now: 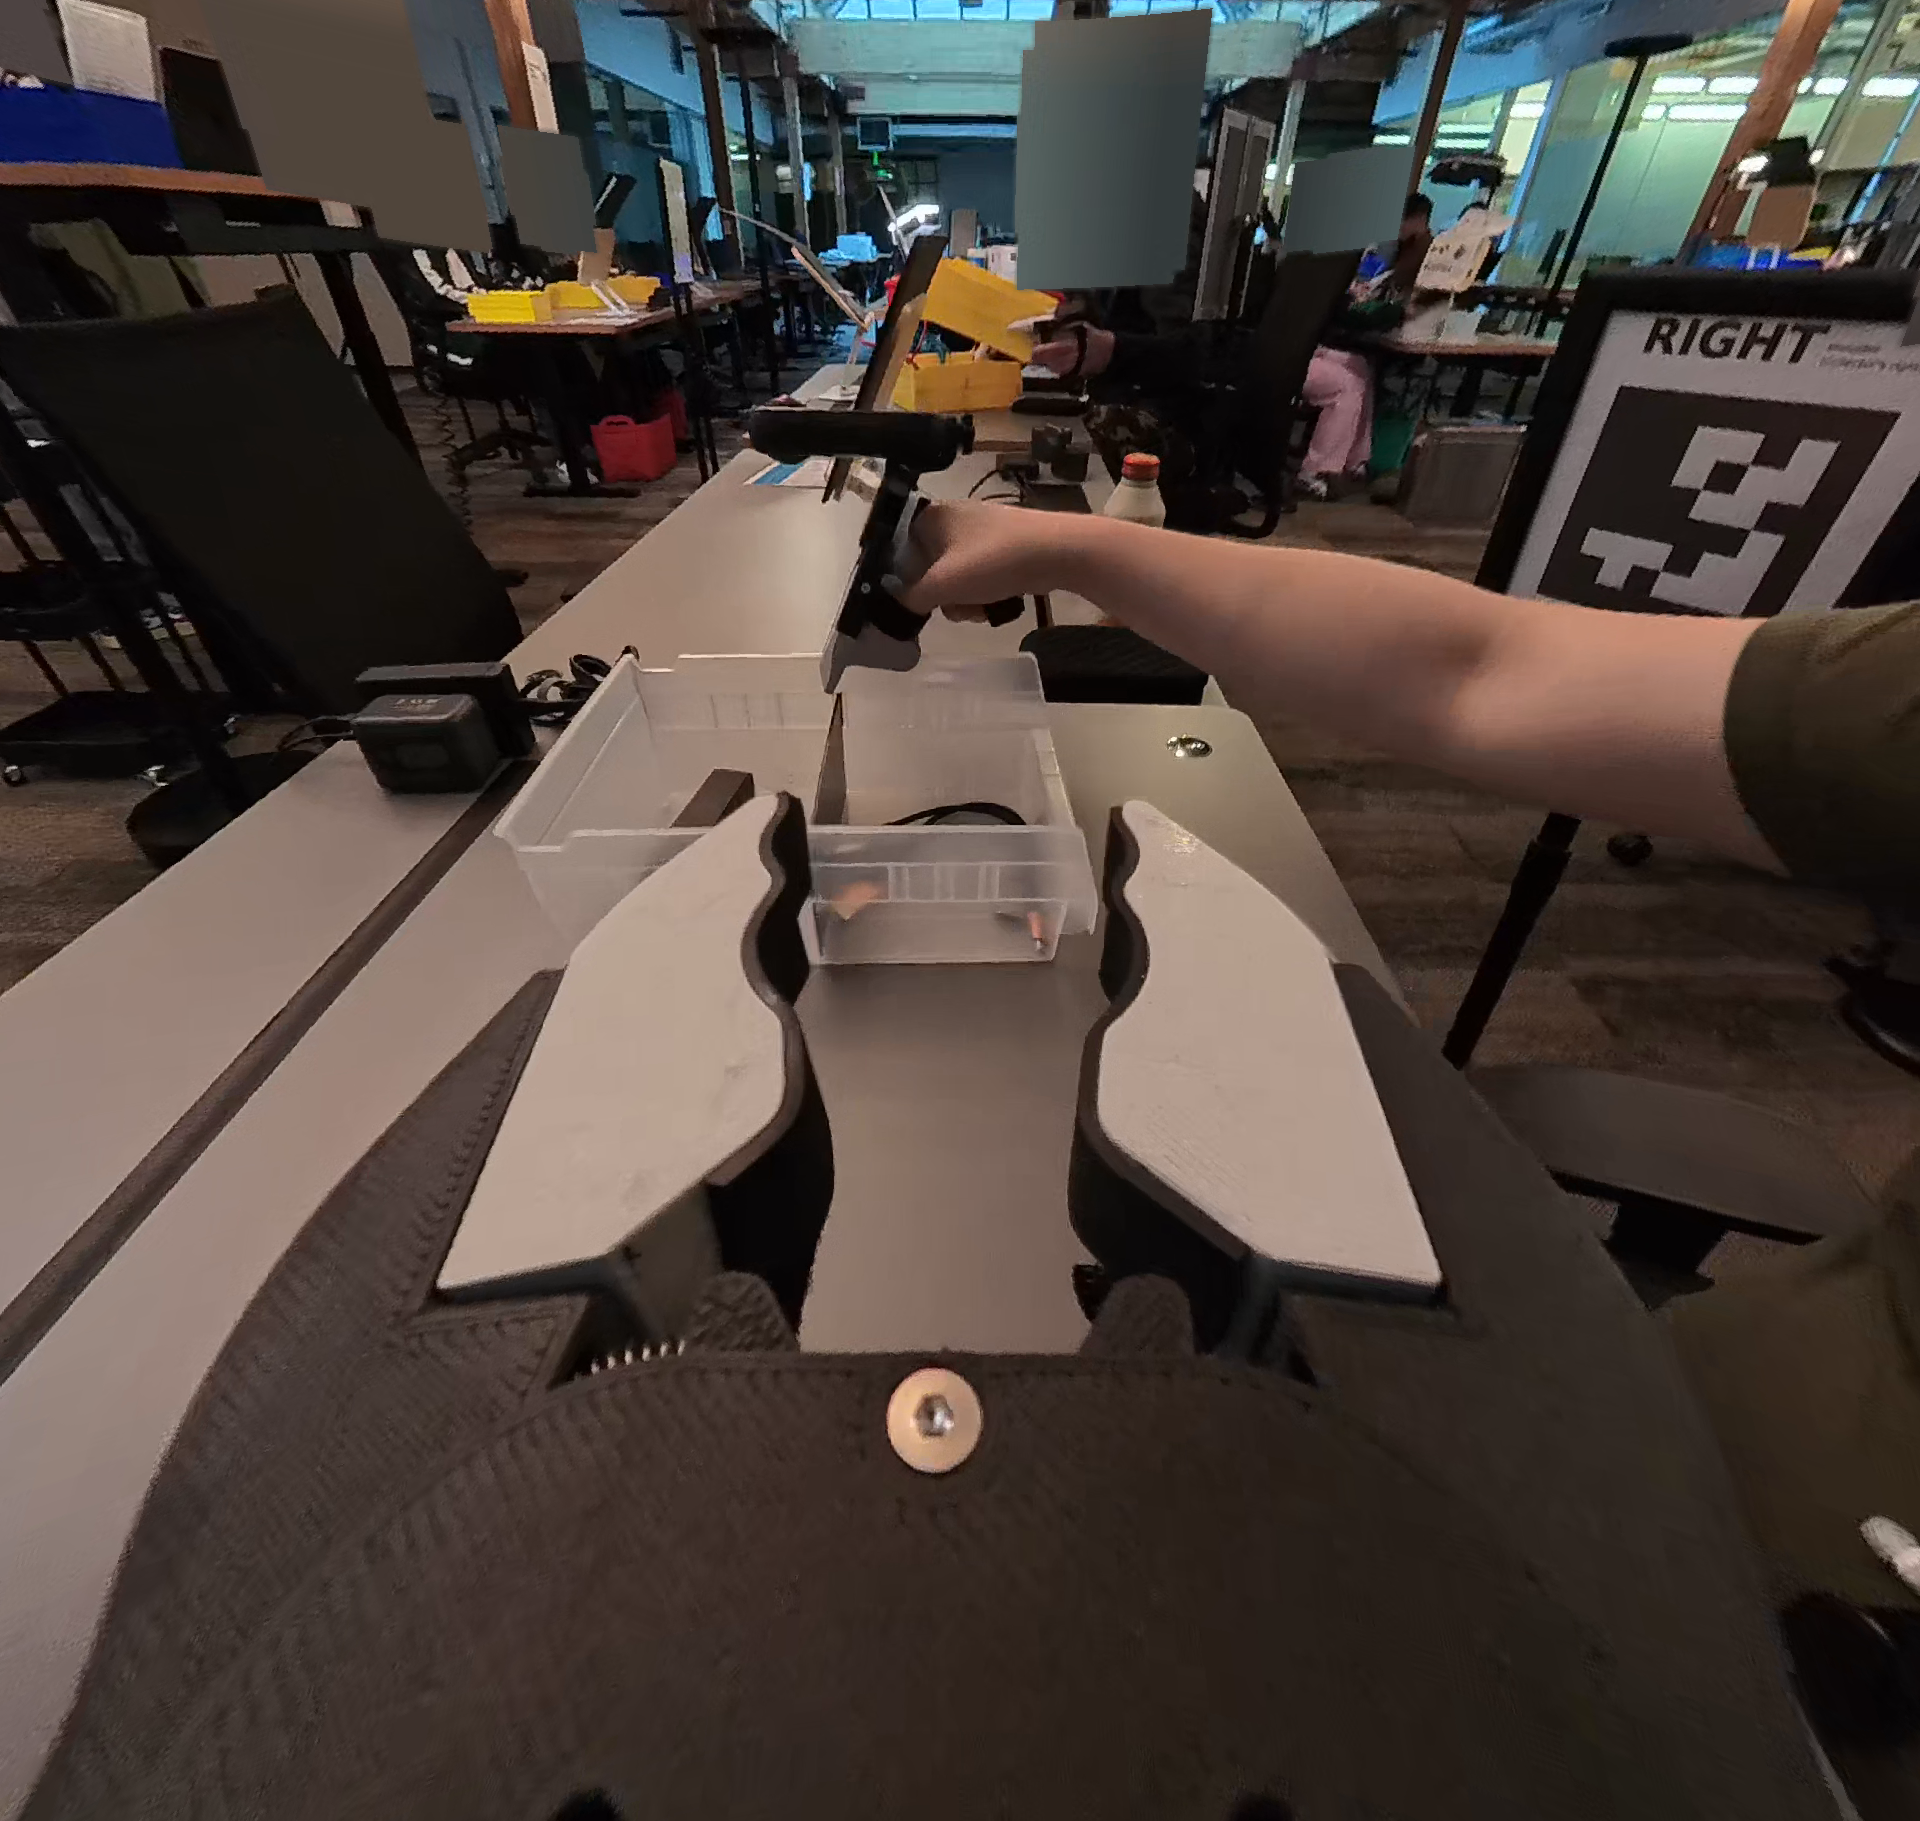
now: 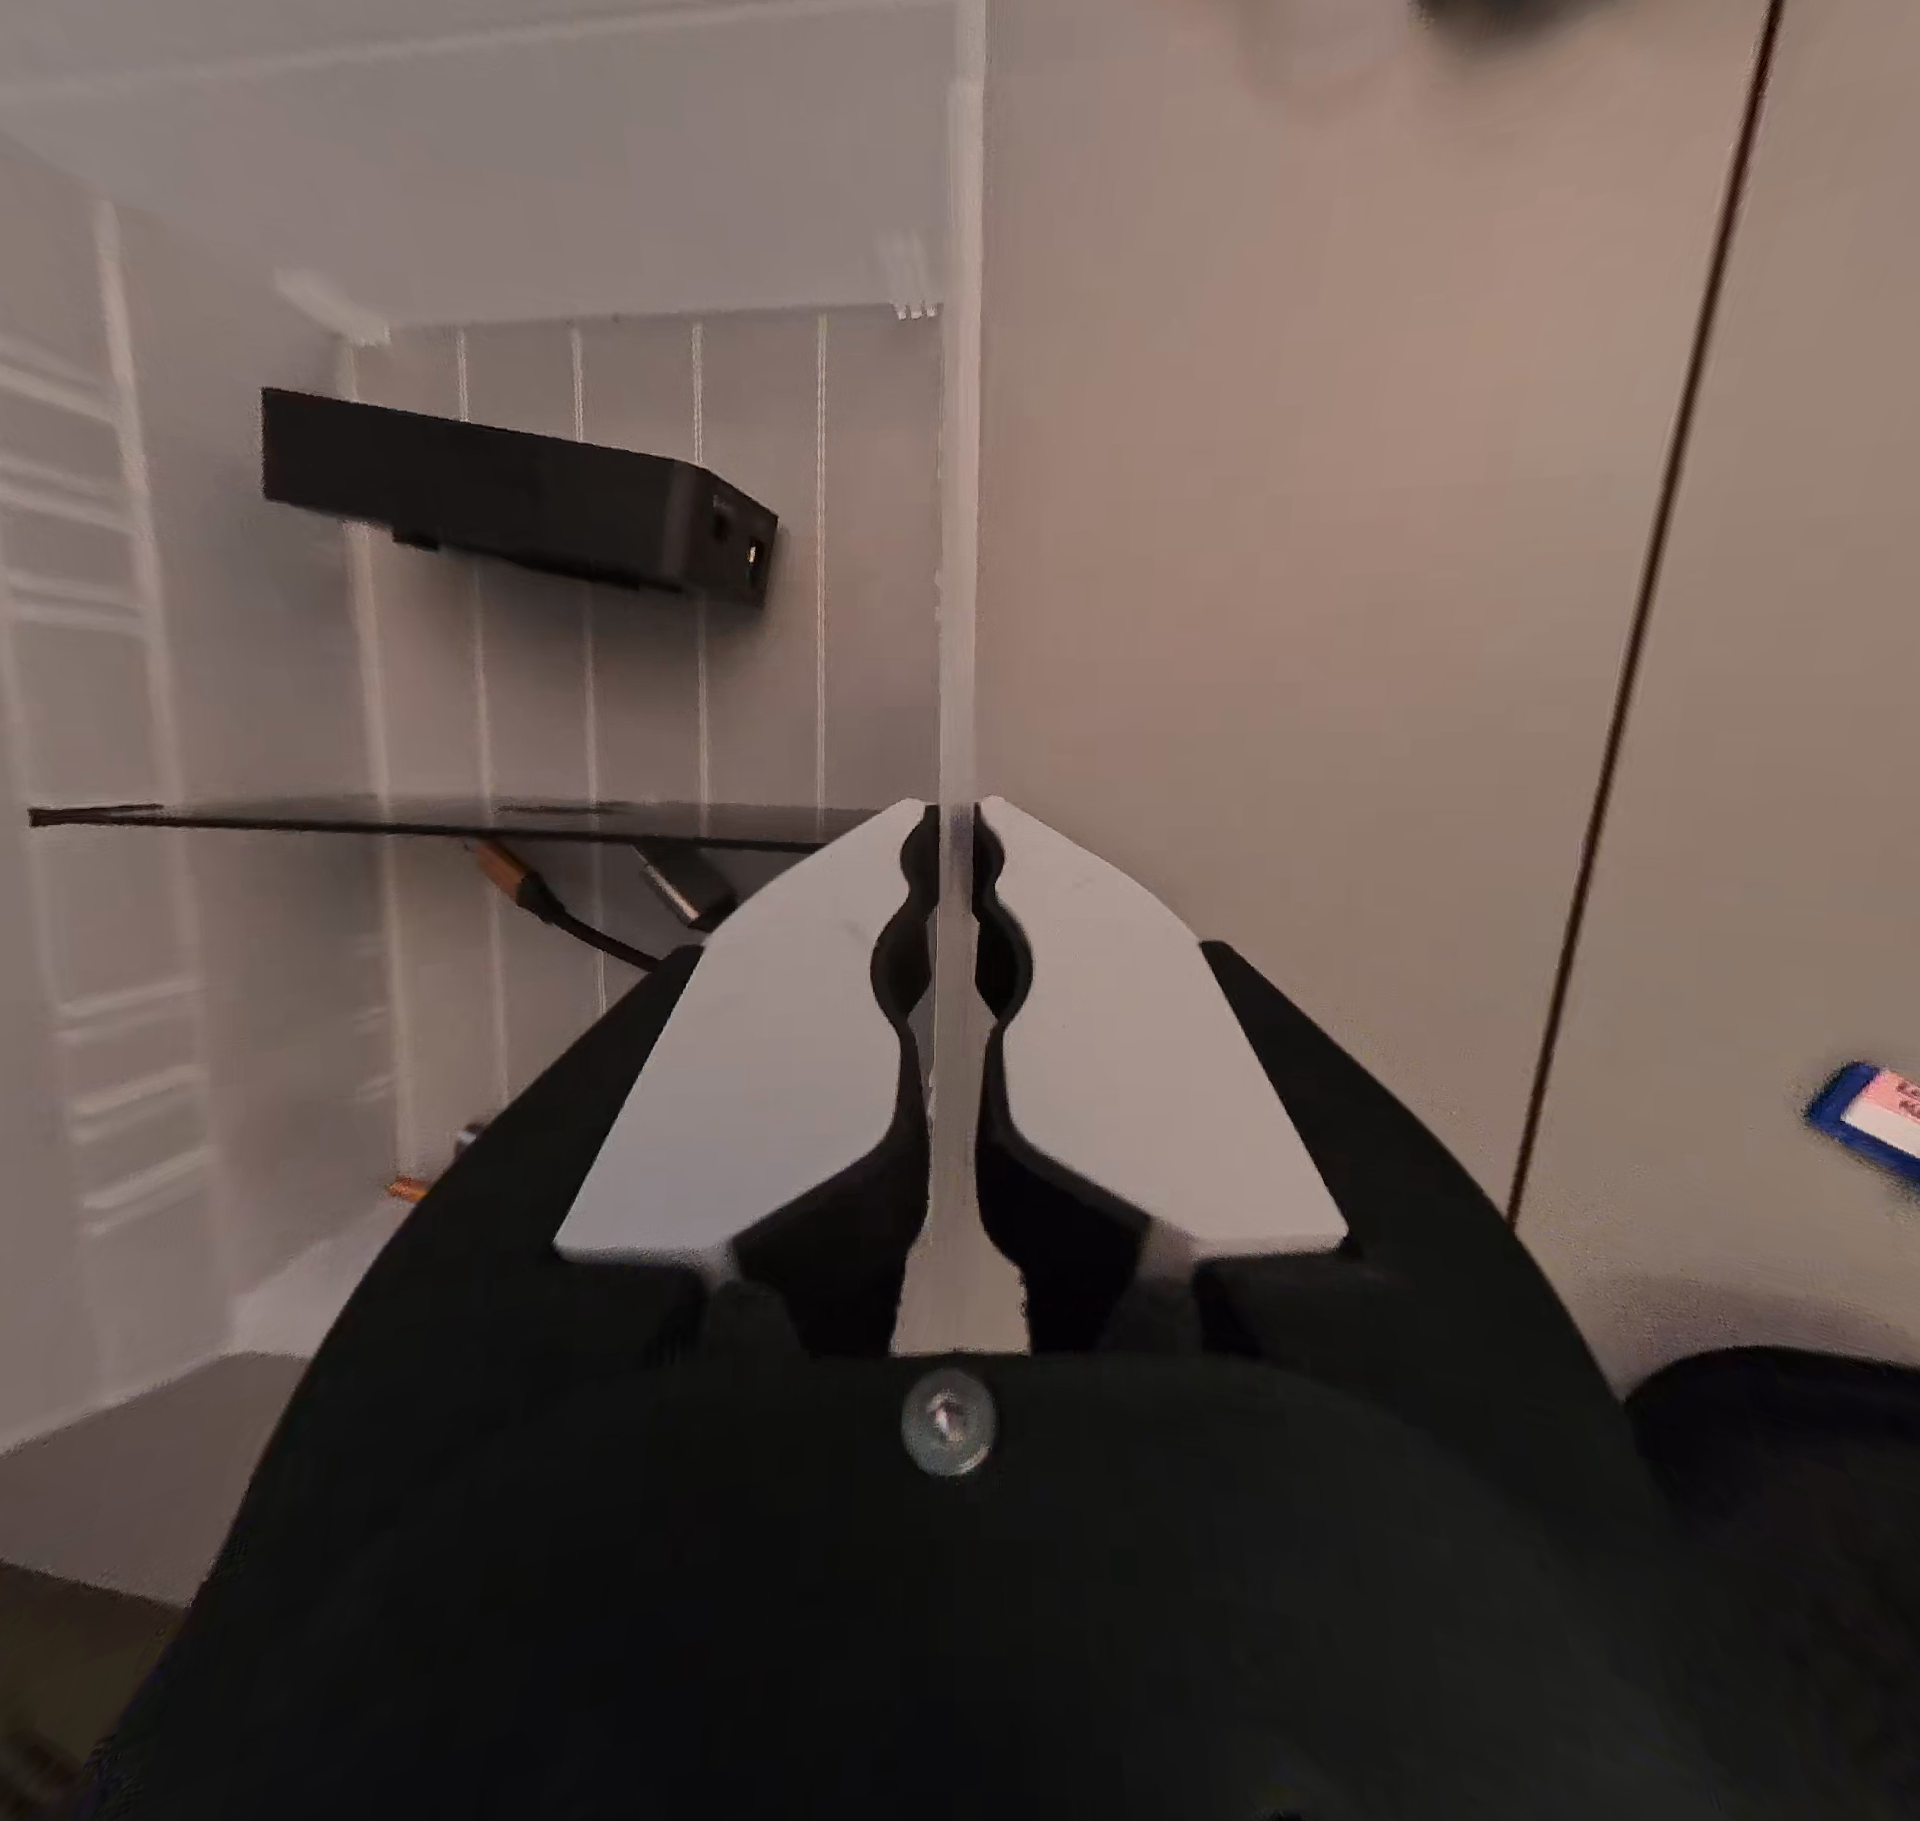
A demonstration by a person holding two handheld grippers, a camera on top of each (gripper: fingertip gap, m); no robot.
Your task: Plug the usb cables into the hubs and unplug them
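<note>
While holding the clear bin (image 2: 966, 421) w/ right gripper (image 2: 951, 815) pinched shut on its thin wall, keep any pull low & level so as not to tip contents or slip off the rim. Prob. worth bringing in left gripper (image 1: 951, 836), spread wide & empty just short of the near wall, to steady things. Inside: black USB hub (image 2: 499, 493) alone in one compartment, orange-tipped USB cables (image 2: 530, 898) in the next, across the dark divider (image 2: 416, 821); not plugged in, as far as visible.
</note>
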